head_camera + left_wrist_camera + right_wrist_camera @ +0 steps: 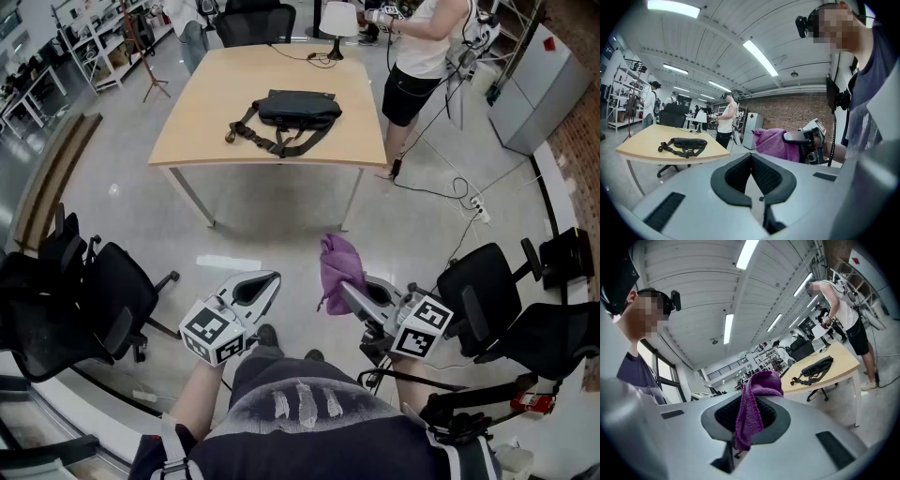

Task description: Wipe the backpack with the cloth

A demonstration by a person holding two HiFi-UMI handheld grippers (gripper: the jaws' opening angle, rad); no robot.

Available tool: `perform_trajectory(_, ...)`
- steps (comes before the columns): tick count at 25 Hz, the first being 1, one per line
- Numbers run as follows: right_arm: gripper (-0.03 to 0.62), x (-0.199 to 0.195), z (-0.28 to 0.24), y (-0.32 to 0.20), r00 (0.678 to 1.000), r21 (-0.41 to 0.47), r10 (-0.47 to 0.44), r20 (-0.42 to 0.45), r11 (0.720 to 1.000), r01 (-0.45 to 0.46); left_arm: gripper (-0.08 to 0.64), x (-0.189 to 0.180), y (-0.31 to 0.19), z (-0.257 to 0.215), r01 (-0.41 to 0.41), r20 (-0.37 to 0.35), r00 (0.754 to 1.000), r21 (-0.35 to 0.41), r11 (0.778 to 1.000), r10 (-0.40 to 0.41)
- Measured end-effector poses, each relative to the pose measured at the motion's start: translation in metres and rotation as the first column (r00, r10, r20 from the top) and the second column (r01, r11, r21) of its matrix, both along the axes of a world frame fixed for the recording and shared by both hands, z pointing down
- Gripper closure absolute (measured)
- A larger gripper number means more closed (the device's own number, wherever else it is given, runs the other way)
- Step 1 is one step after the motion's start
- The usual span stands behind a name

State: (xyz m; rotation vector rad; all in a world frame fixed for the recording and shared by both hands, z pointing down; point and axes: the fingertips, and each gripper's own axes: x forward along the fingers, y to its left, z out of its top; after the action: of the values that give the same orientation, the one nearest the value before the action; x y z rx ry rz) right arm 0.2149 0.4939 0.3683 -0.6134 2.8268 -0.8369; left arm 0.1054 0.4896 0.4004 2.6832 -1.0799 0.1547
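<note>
Cloth [337,262] pinched in right gripper [352,293] — left gripper [270,281] clamped empty, backpack [295,111] on table [206,103].

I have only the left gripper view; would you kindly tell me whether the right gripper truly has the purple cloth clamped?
Observer: Yes. The right gripper view shows the right gripper shut on the purple cloth, which bunches up above the jaws.
Operator: Thank you. What stands beside us?
Observer: The head view shows a black office chair on our left and a second chair on our right.
</note>
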Motion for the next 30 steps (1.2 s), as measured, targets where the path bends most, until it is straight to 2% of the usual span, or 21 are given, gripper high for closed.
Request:
perform_trajectory(6, 0.561, -0.003, 0.004, -0.041, 0.999, -0.001, 0.027, -0.027, 1.000, -0.027, 0.551, -0.007, -0.048, 0.003, -0.014, -0.031, 0.999, 0.012, 1.000, 0.014)
perform_trajectory(11, 0.561, -0.016, 0.001, -0.078, 0.995, -0.003, 0.091, -0.042, 0.996, -0.091, 0.551, -0.020, -0.101, -0.003, -0.062, -0.071, 0.995, 0.037, 0.997, 0.065)
perform_trajectory(19, 0.562, -0.085, -0.004, -0.162, 0.986, -0.007, 0.151, -0.067, 0.988, -0.152, 0.551, -0.083, -0.189, -0.006, -0.129, -0.079, 0.988, 0.049, 0.990, 0.133)
perform_trajectory(25, 0.561, -0.144, -0.008, -0.220, 0.989, -0.020, 0.140, -0.044, 0.990, -0.141, 0.551, -0.141, -0.250, -0.009, -0.129, -0.067, 0.989, 0.054, 0.990, 0.132)
perform_trajectory(30, 0.561, -0.168, -0.004, -0.260, 0.991, -0.025, 0.120, -0.053, 0.992, -0.121, 0.551, -0.170, -0.280, -0.002, -0.088, -0.103, 0.991, 0.028, 0.996, 0.090)
